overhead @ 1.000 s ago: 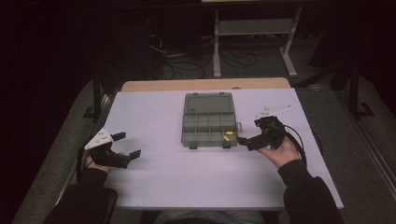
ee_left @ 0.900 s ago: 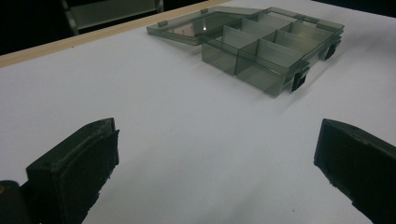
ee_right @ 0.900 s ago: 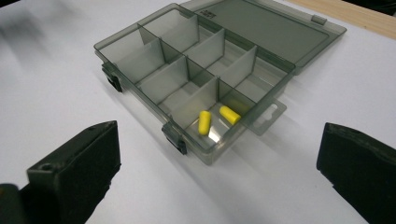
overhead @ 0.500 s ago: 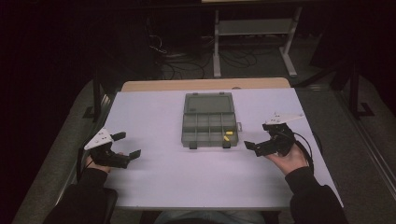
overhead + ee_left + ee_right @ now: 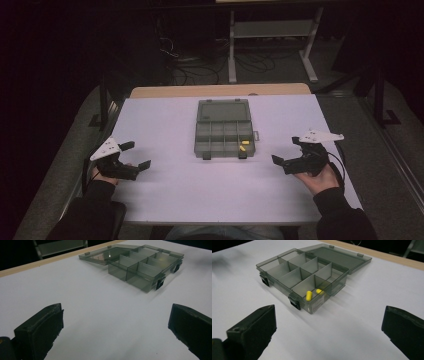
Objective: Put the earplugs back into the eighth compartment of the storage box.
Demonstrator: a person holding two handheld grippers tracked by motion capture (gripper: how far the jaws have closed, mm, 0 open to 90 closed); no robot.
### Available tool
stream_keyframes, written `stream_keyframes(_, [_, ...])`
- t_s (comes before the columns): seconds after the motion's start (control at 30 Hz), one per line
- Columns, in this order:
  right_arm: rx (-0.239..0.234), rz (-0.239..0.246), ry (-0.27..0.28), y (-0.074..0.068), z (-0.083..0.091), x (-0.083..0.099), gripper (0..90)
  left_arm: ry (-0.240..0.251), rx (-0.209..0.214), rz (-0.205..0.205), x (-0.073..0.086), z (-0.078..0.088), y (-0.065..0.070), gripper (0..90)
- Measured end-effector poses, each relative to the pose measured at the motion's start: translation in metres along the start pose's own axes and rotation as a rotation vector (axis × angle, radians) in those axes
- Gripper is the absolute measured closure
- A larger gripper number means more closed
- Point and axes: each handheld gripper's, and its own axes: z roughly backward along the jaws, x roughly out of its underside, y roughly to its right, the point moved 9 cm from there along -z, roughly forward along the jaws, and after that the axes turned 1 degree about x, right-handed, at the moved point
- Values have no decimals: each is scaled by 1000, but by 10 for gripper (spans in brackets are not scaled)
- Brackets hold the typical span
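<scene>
Both grippers — left gripper [image 5: 136,155], right gripper [image 5: 285,156] — rest jaws wide, empty, flanking the open organizer box [image 5: 223,129] at frame centre for access.

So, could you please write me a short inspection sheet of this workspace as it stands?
Surface: white table top, bare around the box.
Job's things: open compartment box, lid laid flat behind it; two yellow capsules in one corner compartment.
Clutter: nothing seen.
Grippers: left gripper and right gripper rest on the table either side of the box, jaws wide open, empty.
Cables: one trails from the right gripper; more lie on the floor beyond.
Surroundings: dark room, metal stand behind the table.
</scene>
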Motion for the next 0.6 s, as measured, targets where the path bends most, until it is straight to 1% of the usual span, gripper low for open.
stream_keyframes(0.1, [7,0,34,2,5,4,0,-1,0,0,0,0,0,0])
stream_keyframes(0.23, [19,-13,65,5,11,10,0,-1,0,-1,0,0,0,0])
stream_keyframes(0.33, [16,-33,89,7,15,14,0,0,0,0,0,0,0,0])
stream_keyframes(0.47, [21,-41,116,9,19,18,0,1,0,3,0,0,0,0])
stream_keyframes(0.6, [10,-55,147,8,21,21,0,0,0,0,0,0,0,0])
